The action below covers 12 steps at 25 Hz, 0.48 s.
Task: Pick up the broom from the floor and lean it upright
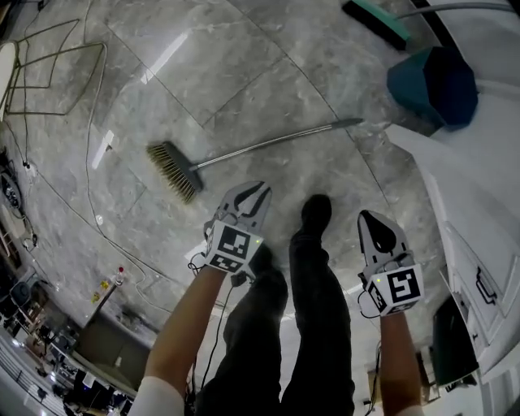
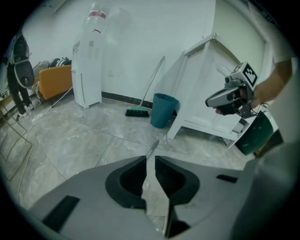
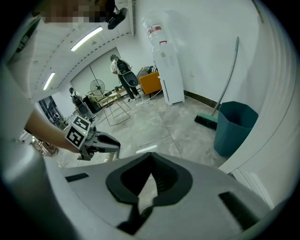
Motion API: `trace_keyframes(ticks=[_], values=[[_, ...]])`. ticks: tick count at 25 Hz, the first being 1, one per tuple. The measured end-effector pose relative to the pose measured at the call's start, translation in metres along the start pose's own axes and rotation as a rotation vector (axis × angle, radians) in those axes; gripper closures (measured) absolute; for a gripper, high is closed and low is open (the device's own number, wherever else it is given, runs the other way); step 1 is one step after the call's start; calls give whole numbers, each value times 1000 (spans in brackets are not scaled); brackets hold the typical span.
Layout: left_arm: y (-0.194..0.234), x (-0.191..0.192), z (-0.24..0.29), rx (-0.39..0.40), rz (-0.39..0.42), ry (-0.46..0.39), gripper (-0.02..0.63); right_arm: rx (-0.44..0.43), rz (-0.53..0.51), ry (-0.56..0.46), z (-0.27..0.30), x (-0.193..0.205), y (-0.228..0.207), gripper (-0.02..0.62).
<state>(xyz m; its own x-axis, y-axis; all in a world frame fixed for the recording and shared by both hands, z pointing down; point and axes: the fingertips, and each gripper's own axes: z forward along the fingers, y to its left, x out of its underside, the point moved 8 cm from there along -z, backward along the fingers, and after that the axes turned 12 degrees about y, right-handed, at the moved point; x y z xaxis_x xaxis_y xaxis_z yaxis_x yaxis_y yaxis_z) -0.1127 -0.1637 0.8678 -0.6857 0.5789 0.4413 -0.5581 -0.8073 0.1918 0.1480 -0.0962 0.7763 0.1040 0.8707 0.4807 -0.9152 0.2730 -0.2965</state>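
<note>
The task had not really started at this moment. The broom (image 1: pixel 260 149) lay flat on the grey stone floor (image 1: pixel 244 73), untouched, ahead of your shoe (image 1: pixel 315 213). In the head view its bristle head sat at the 9 o'clock end and the metal handle ran off toward 2 o'clock.

Your left gripper (image 1: pixel 258 191) hung above the floor at about 6 o'clock of the handle's lower stretch, near it but apart from it. Its jaws were all but together, with only a thin slit between them, and nothing was in that slit except the floor seen through it. Your right gripper (image 1: pixel 367 216) was out at 3 o'clock of the left one, on the far side of your leg and well apart from the broom. Its jaw tips met and it held nothing.

So nothing was done yet: no grip, no lift, no leaning. By my reading, you would have to spread at least one pair of jaws, come down onto the handle, raise the broom and find it a support. The white cabinet (image 1: pixel 455 187) at 3 o'clock looked a likely one, and a second, green broom (image 1: pixel 378 23) already stood beside the teal bin (image 1: pixel 435 85) at 1 o'clock.
</note>
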Motion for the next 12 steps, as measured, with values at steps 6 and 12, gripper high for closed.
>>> trace_keyframes(ticks=[6, 12], values=[[18, 29, 63, 41, 86, 26, 548, 1, -62, -4, 51, 29, -24, 594], [41, 38, 114, 74, 146, 27, 483, -35, -121, 1, 99, 40, -39, 594]])
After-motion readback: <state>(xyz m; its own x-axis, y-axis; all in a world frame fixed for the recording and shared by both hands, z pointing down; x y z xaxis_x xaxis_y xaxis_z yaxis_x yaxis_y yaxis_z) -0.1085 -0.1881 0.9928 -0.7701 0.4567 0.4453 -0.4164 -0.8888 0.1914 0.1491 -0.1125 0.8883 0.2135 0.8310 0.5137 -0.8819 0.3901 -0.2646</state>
